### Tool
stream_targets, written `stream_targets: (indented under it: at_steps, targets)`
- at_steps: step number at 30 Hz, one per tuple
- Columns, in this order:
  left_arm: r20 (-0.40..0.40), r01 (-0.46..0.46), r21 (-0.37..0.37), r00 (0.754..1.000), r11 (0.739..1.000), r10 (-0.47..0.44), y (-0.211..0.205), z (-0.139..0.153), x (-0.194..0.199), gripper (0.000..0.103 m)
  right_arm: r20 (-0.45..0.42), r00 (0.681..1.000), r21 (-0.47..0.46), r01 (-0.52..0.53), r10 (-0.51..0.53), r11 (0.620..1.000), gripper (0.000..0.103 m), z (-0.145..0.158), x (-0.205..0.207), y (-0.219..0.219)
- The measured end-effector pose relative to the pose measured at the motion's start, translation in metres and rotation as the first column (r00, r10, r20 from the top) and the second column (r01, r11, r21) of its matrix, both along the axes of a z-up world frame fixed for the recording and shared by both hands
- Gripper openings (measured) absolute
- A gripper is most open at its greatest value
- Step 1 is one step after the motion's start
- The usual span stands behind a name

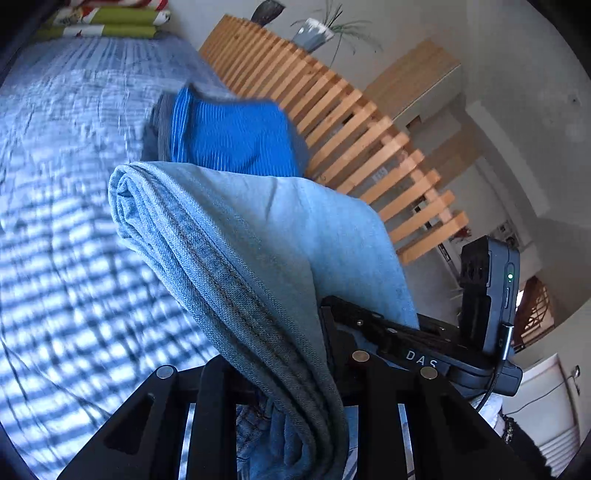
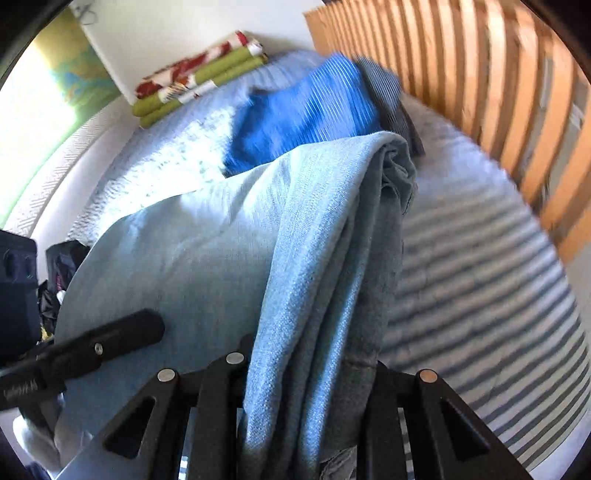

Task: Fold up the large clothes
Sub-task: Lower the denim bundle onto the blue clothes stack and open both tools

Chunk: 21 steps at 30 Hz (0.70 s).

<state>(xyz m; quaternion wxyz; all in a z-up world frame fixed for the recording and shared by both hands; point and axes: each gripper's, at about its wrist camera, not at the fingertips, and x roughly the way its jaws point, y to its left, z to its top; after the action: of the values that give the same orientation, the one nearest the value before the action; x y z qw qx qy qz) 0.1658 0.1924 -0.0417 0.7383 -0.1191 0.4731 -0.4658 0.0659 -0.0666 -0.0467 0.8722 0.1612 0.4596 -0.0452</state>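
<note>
Between the two grippers hang the folded jeans [image 1: 258,236], lifted clear of the bed [image 1: 66,206]; the left gripper [image 1: 291,402] and right gripper [image 2: 306,387] each pinch one bunched end, likely to carry them over. Farther up, near the slatted rail [image 1: 354,122], sits a blue folded stack [image 1: 236,136], with cushions [image 2: 199,77] at the bed's head.

Bed [image 1: 55,155] under a pale blue crinkled cover, striped by slatted sunlight. Wooden slat railing [image 1: 351,122] alongside, white walls [image 1: 524,92] beyond, potted plant [image 1: 325,29] behind. Folded green cushions [image 2: 199,81] at the far end.
</note>
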Motion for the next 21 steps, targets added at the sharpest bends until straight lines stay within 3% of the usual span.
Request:
stream_targets:
  at_steps: [6, 12, 17, 21]
  targets:
    - [0.079, -0.002, -0.025, 0.997, 1.0, 0.004, -0.013, 0.051, 0.051, 0.024, 0.09, 0.995, -0.077, -0.029, 0.036, 0.997, 0.019, 0.055, 0.052, -0.003]
    - [0.14, -0.017, -0.028, 0.99, 0.999, 0.021, -0.044, 0.079, 0.114, 0.024, 0.136, 0.988, -0.131, -0.052, 0.07, 0.99, 0.019, 0.087, 0.124, -0.015]
    - [0.15, -0.043, -0.044, 0.987, 0.998, 0.049, -0.067, 0.078, 0.175, 0.024, 0.165, 0.98, -0.163, -0.083, 0.111, 0.983, 0.019, 0.092, 0.178, -0.027]
    - [0.135, -0.072, -0.036, 0.988, 0.997, 0.076, -0.088, 0.054, 0.225, 0.024, 0.157, 0.98, -0.165, -0.093, 0.12, 0.982, 0.019, 0.077, 0.217, -0.036]
